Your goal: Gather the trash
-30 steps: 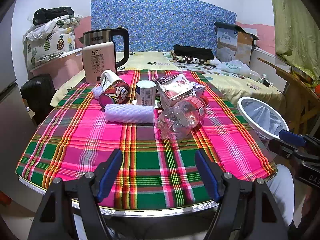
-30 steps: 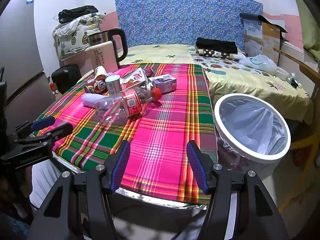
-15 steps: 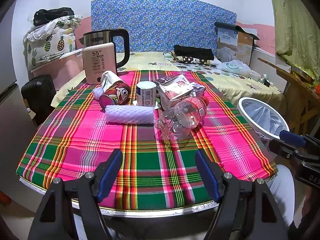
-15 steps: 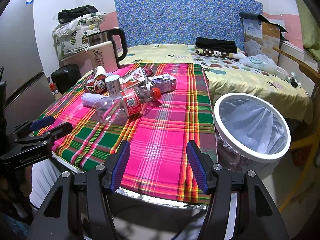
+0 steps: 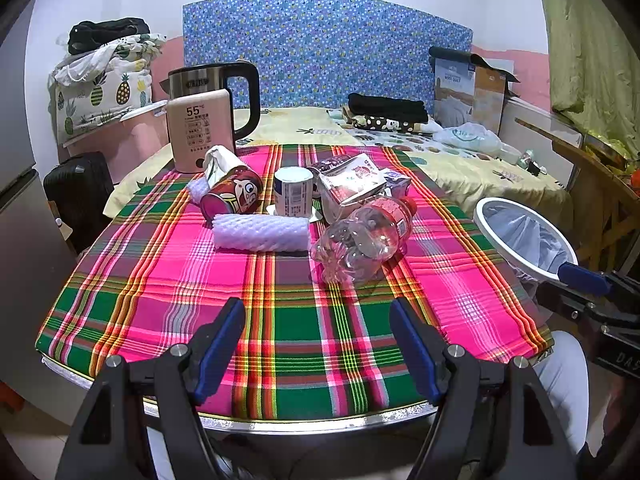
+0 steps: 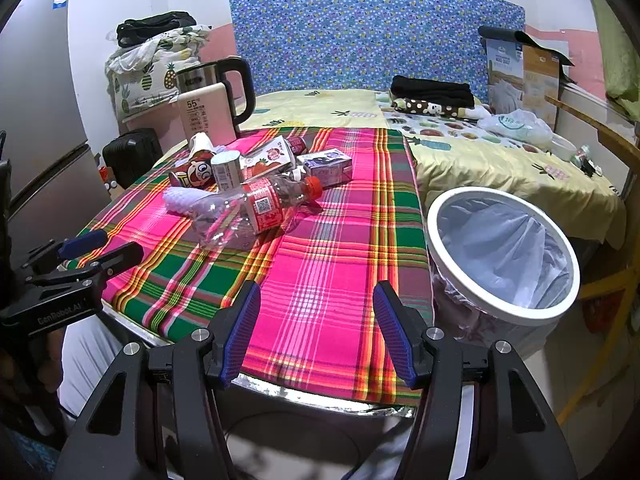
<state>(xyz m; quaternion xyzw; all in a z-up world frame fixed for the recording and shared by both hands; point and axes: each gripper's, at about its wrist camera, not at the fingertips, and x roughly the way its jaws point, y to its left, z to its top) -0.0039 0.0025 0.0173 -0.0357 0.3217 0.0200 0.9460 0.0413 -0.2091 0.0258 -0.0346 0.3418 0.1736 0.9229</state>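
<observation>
A round table under a pink-and-green plaid cloth (image 5: 288,320) is taken as landmark. Just beside its right edge a white-rimmed bin lined with a pale plastic bag (image 6: 504,256) is seen. Trash is clustered at the table's far middle: crushed clear plastic bottle with red label (image 5: 362,238), white foam net sleeve (image 5: 260,232), red cartoon can (image 5: 232,196). Above the near edge, left gripper (image 5: 318,342) and right gripper (image 6: 316,334) are held spread, nothing between.
</observation>
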